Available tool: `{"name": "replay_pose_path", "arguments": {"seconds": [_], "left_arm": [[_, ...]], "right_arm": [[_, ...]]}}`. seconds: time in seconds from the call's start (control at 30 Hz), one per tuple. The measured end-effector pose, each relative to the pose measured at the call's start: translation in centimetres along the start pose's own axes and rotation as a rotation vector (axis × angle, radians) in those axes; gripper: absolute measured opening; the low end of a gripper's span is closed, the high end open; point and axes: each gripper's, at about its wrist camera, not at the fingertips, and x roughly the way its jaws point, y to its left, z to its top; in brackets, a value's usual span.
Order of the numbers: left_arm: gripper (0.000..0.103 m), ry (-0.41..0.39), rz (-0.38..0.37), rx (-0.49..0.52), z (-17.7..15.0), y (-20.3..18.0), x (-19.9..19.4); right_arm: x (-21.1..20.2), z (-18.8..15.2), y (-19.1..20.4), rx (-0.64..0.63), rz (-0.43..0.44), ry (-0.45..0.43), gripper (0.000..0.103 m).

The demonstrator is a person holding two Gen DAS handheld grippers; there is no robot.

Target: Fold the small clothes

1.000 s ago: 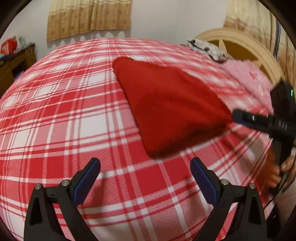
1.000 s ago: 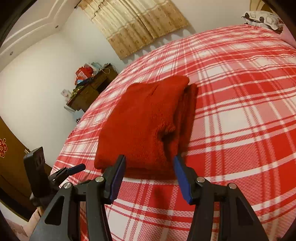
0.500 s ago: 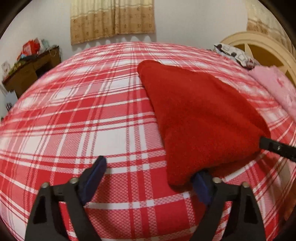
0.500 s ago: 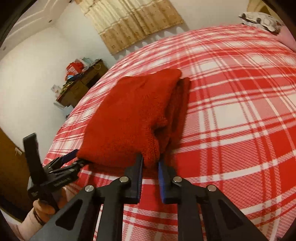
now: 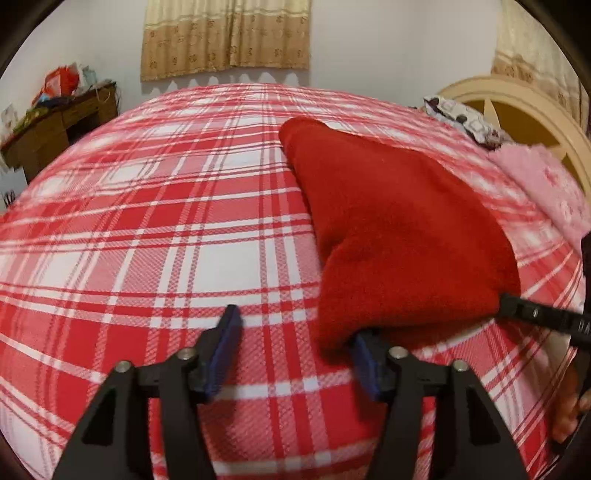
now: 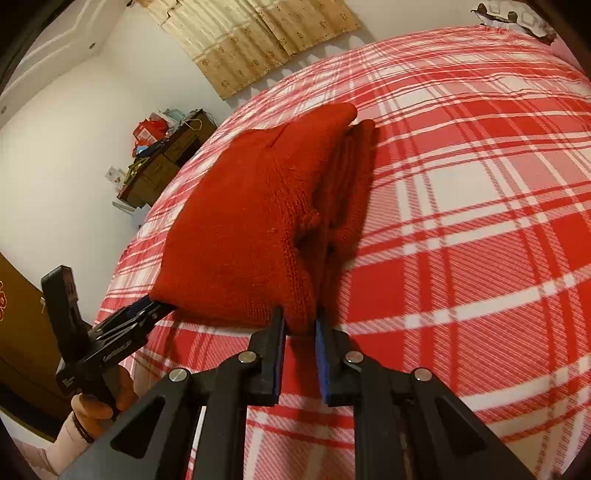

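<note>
A folded red knit garment [image 5: 399, 229] lies on a bed with a red and white plaid sheet [image 5: 166, 236]. In the left wrist view my left gripper [image 5: 295, 325] stands at the garment's near corner with its jaws closing. That corner rests against the right finger, and the left pad is still apart from the cloth. My right gripper [image 6: 299, 325] is shut on the garment's [image 6: 251, 221] other near corner, which bunches between its pads. Each gripper also shows in the other's view: the right gripper [image 5: 509, 306] and the left gripper [image 6: 159, 308].
A wooden desk [image 6: 162, 166] piled with clutter stands by the wall past the bed's far left. Beige curtains [image 5: 225, 33] hang behind. A cream headboard [image 5: 517, 107], a patterned pillow [image 5: 461, 118] and pink cloth [image 5: 554, 188] lie at the right. A hand [image 6: 96, 406] holds the left gripper.
My right gripper closed onto the garment's near corner and lifted it slightly. My left gripper swung in toward the other corner and its jaws narrowed around it.
</note>
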Motion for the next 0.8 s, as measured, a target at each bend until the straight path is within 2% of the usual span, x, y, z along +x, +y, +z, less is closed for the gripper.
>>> {"name": "replay_pose_path", "arguments": {"seconds": [0.1, 0.2, 0.27, 0.37, 0.47, 0.63, 0.7, 0.8], "left_arm": [[0.07, 0.003, -0.006, 0.045, -0.5, -0.1, -1.2], [0.072, -0.025, -0.03, 0.075, 0.2, -0.2, -2.5], [0.077, -0.051, -0.057, 0.066, 1.4, -0.1, -2.9], [0.08, -0.064, -0.078, 0.025, 3.5, -0.3, -2.0], [0.08, -0.062, -0.087, -0.002, 5.1, -0.8, -0.9], [0.079, -0.094, -0.133, -0.019, 6.0, -0.9, -2.2], [0.084, -0.108, -0.122, -0.008, 6.2, -0.9, -2.5], [0.085, -0.098, -0.084, -0.002, 7.2, -1.0, -1.2]], "right_arm": [[-1.3, -0.2, 1.2, -0.08, -0.049, -0.002, 0.016], [-3.5, 0.4, 2.5, -0.143, -0.058, -0.083, 0.017], [-4.4, 1.6, 3.2, -0.165, -0.06, -0.14, 0.017], [-3.4, 3.5, 4.0, -0.186, -0.09, -0.163, 0.017], [-1.2, 4.3, 4.4, -0.185, -0.063, -0.148, 0.017], [1.8, 3.6, 3.9, -0.2, -0.14, -0.044, 0.017], [1.4, 3.4, 3.6, -0.192, -0.118, -0.051, 0.017], [0.3, 4.3, 3.2, -0.161, -0.077, -0.076, 0.018]]}}
